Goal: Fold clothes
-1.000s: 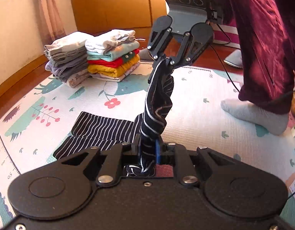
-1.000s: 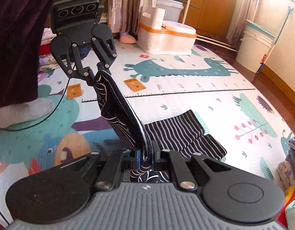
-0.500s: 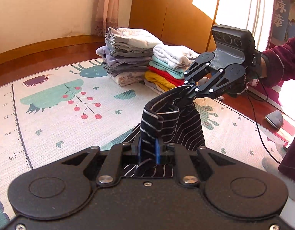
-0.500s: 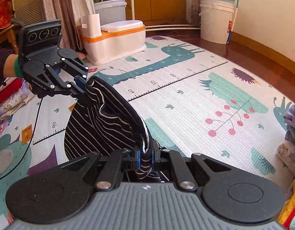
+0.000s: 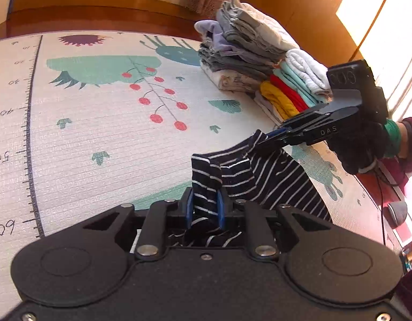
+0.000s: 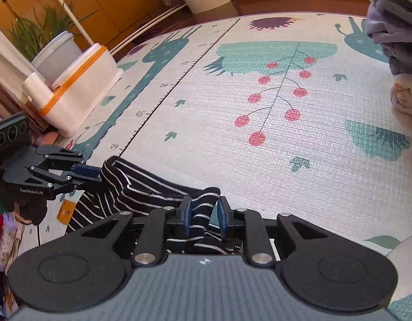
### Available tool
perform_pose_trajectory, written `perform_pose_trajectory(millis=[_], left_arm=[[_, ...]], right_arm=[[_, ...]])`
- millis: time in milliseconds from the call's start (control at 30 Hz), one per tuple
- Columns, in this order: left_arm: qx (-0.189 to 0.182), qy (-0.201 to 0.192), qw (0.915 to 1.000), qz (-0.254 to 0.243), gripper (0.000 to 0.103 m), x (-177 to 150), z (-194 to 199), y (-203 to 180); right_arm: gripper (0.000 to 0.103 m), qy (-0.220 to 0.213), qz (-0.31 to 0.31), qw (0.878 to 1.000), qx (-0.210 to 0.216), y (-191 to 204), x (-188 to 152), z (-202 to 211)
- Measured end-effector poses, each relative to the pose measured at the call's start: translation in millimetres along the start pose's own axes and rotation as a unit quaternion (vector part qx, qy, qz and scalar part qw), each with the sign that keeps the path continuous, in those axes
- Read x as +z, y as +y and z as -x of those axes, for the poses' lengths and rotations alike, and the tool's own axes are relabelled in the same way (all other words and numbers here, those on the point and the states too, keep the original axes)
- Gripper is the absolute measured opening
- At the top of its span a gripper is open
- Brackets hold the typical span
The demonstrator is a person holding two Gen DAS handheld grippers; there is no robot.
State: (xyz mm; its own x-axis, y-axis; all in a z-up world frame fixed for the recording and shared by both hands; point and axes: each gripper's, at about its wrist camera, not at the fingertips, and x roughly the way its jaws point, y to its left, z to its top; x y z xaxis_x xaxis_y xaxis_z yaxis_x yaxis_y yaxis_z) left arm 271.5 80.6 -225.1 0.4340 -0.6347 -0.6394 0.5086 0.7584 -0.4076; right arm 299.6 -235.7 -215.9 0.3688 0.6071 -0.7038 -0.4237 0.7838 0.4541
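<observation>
Striped garment [image 5: 262, 176]: navy with thin white stripes; lifted at two points, slack span between them at centre of both frames, lower part draped toward the play mat [image 5: 98, 133].

Left gripper [image 5: 205, 208]: bottom centre of left wrist frame; blue pads [image 5: 189, 207] pinched onto a bunched fold of the striped garment; same tool at left edge of right wrist frame [image 6: 96, 172], tips closed on the garment's far end.

Right gripper [image 6: 204, 215]: bottom centre of right wrist frame; blue pads clamped on a fold of the garment; also at right of left wrist frame [image 5: 267, 137], tips nipping the cloth edge, carried in a dark gloved hand [image 5: 361, 147].

Folded clothes stacks [image 5: 259, 61]: two, side by side on the mat, upper right of left wrist frame; grey and white pile beside a pile with yellow, red, mint and white.

Storage box [image 6: 77, 85]: white with orange band; upper left of right wrist frame.
</observation>
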Motion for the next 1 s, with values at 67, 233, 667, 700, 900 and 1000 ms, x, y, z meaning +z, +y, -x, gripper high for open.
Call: perform_pose_trajectory(millis=[67,233,667,700,900,1000], left_arm=[[0.009,-0.023,0.9990,0.037,0.029,-5.1,12.0,5.3],[-0.004,-0.047,0.9892,0.139,0.054,-37.7,46.8,6.7],[0.022,-0.014,0.9775,0.209,0.044,-56.7,1.0,2.6],[0.028,-0.008,0.9770,0.211,0.031,-58.3,-4.3,5.8],[-0.030,-0.065,0.9705,0.230,0.006,-65.3,5.1,17.1],[-0.090,-0.096,0.9622,0.238,0.005,-62.5,7.4,18.9]], right_arm=[[0.037,-0.034,-0.036,0.999,-0.011,-14.3,-4.0,13.2],[0.049,-0.050,-0.066,0.997,0.007,-16.5,-41.5,40.0],[0.024,-0.026,-0.093,0.995,-0.005,-0.9,-66.3,-1.5],[0.020,-0.029,-0.114,0.993,0.009,-7.9,-69.4,-1.9],[0.016,-0.058,-0.240,0.963,0.104,-44.2,-89.9,0.9],[0.015,-0.079,-0.307,0.930,0.186,-58.9,-96.2,-1.1]])
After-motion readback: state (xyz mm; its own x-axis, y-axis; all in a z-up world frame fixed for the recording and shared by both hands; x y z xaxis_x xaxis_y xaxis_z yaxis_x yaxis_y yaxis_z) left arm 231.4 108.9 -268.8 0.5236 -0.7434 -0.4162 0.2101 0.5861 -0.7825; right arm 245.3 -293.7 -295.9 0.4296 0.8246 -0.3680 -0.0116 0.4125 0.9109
